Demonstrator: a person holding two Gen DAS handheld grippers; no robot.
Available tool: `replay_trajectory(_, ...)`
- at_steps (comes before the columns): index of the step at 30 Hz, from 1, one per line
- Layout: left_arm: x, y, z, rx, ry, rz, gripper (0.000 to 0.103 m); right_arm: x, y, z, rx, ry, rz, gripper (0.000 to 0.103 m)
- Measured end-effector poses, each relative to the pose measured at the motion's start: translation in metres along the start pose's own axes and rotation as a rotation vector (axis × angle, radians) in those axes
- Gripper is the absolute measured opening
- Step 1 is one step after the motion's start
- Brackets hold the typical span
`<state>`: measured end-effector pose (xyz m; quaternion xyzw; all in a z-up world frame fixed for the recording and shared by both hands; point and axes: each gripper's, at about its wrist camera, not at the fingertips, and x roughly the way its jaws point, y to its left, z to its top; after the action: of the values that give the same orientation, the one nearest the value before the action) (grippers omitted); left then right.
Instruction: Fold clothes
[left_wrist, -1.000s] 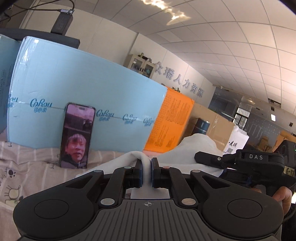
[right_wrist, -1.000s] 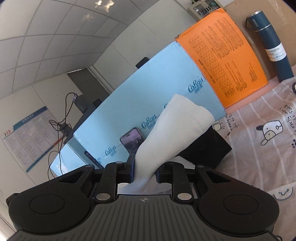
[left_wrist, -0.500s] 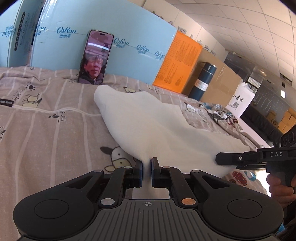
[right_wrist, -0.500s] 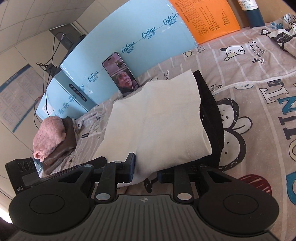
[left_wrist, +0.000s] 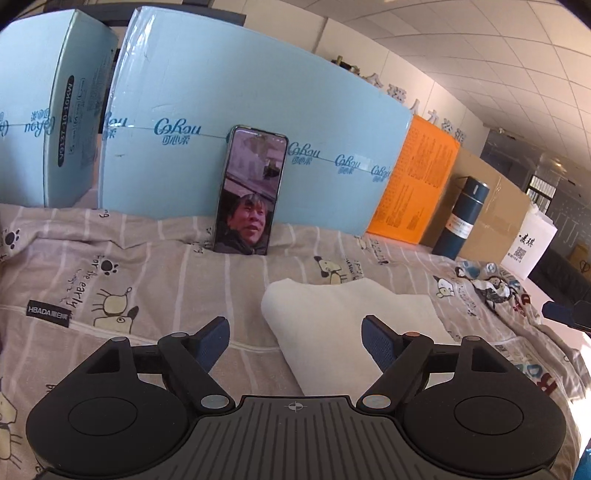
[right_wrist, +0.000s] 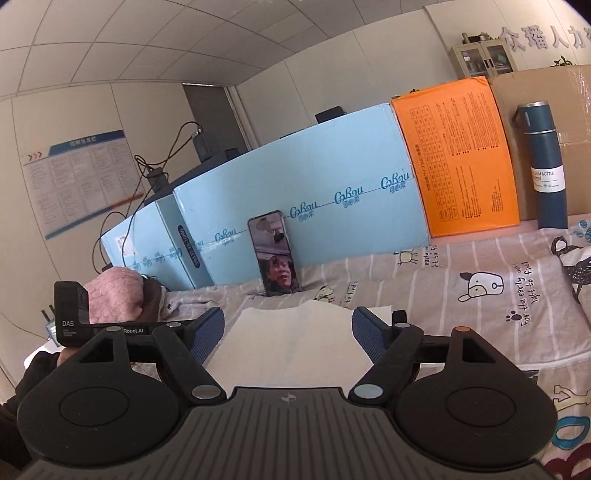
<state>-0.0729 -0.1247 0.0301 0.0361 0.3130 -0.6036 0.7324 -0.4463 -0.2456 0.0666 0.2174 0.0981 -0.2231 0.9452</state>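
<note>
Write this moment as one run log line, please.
left gripper: open, just opened | right gripper: open, just opened | white cloth: released, folded on bed

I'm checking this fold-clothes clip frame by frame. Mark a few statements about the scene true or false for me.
1. The left tongs are clamped on the folded white cloth. False: their jaws have just been opening and stand wide, with the cloth lying free on the patterned bedsheet.
2. The right tongs are open. True: their jaws have also just been opening, and the pads do not press the cloth.
3. The black smartphone stands upright against the light blue box. True.
4. The dark blue vacuum bottle lies on its side. False: it stands upright.
5. A pink knitted garment sits beside the white cloth, on the left in the right wrist view. True.
</note>
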Motion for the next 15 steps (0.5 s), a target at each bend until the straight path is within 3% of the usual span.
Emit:
replay_trajectory(4, 0.047, 0.01, 0.006, -0.052, 0.094, -0.025, 0.072, 0.054, -0.042, 0.002, 0.058, 0.07, -0.065, 0.075)
replay_trajectory(5, 0.056, 0.011, 0.006, -0.062, 0.111, -0.039, 0.065, 0.068, -0.049, 0.002, 0.07, 0.089, -0.086, 0.075)
replay_trajectory(6, 0.062, 0.01, 0.006, -0.066, 0.125, -0.051, 0.045, 0.083, -0.058, 0.001, 0.082, 0.113, -0.115, 0.075)
replay_trajectory(9, 0.063, -0.001, 0.006, 0.01, 0.091, -0.065, 0.015, 0.116, -0.072, -0.001, 0.07, 0.161, -0.181, 0.075)
replay_trajectory(13, 0.06, -0.014, 0.009, 0.11, 0.043, -0.002, 0.015, 0.139, -0.075, -0.007, 0.013, 0.199, -0.2, 0.075)
replay_trajectory(15, 0.063, -0.016, 0.007, 0.159, 0.064, 0.044, 0.024, 0.145, -0.077, -0.011, 0.011, 0.213, -0.206, 0.075)
